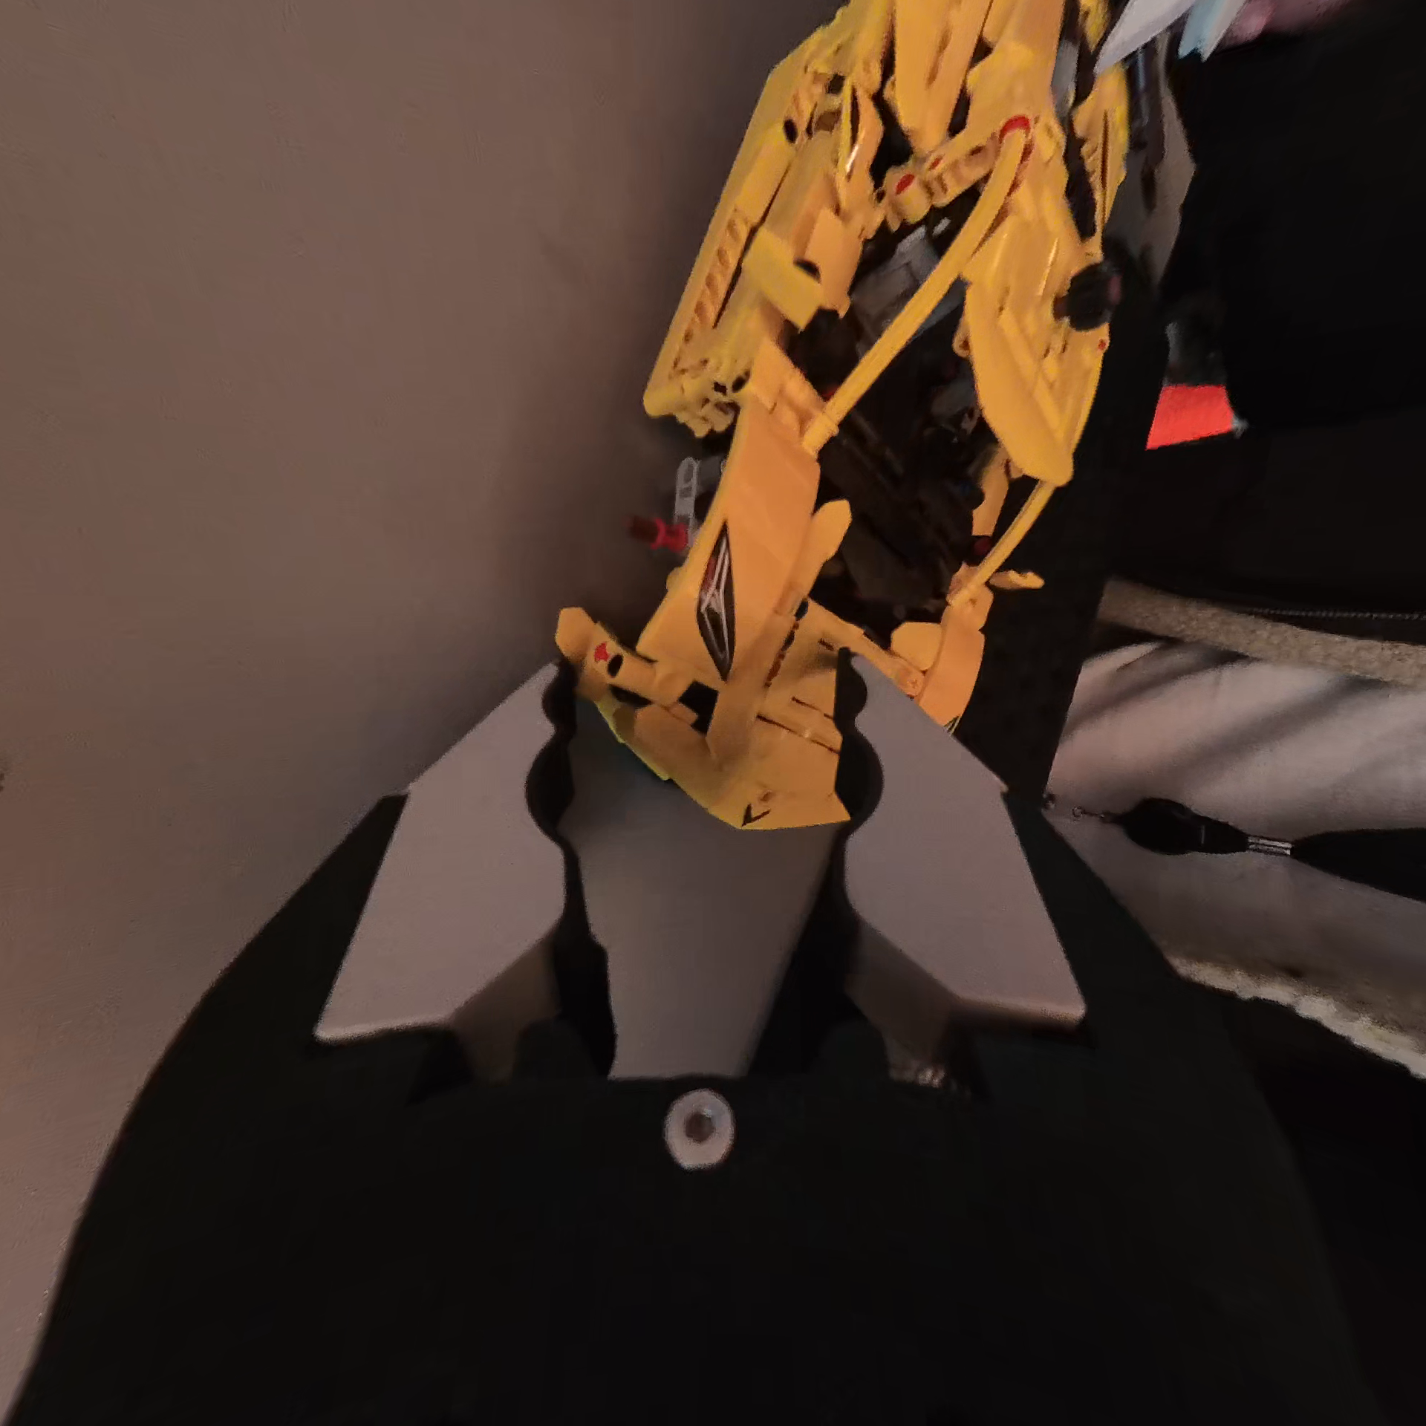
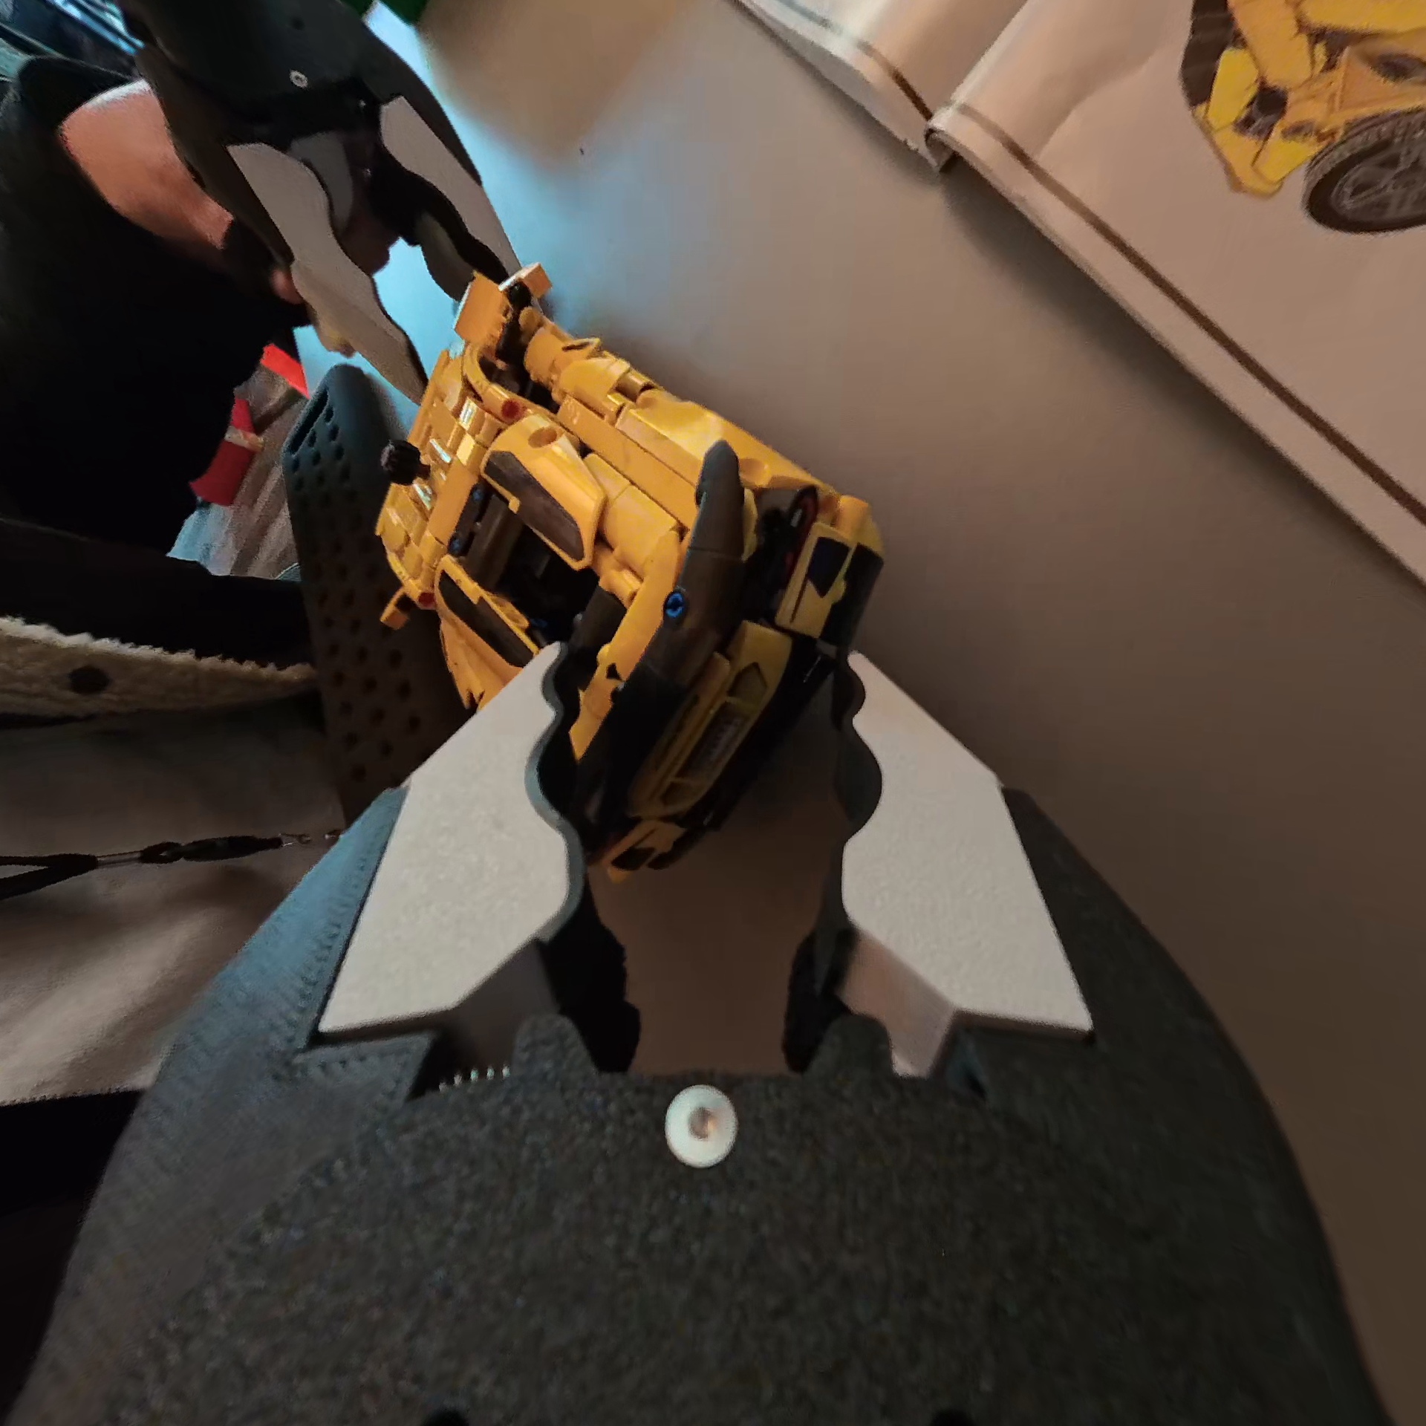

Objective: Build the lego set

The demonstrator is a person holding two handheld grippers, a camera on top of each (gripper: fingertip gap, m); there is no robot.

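Note:
A yellow lego car (image 1: pixel 772 540) with black parts is held tilted over the grey table (image 1: pixel 270 386) between both grippers. My left gripper (image 1: pixel 706 687) is shut on the car's pointed nose end. My right gripper (image 2: pixel 702 671) is shut on the car's (image 2: pixel 617 525) other end, by the black wing (image 2: pixel 714 540). The left gripper also shows in the right wrist view (image 2: pixel 436 324), at the car's far end. The underside of the car is hidden.
An open instruction booklet (image 2: pixel 1157 255) with a picture of a yellow car lies on the table (image 2: pixel 1042 579) at the upper right. A black perforated panel (image 2: pixel 347 586) stands by the table edge. A person's arm (image 2: pixel 131 154), light cloth (image 1: pixel 1235 741) and a red object (image 1: pixel 1184 417) are beyond it. There is about 20 cm between the tips of the two grippers.

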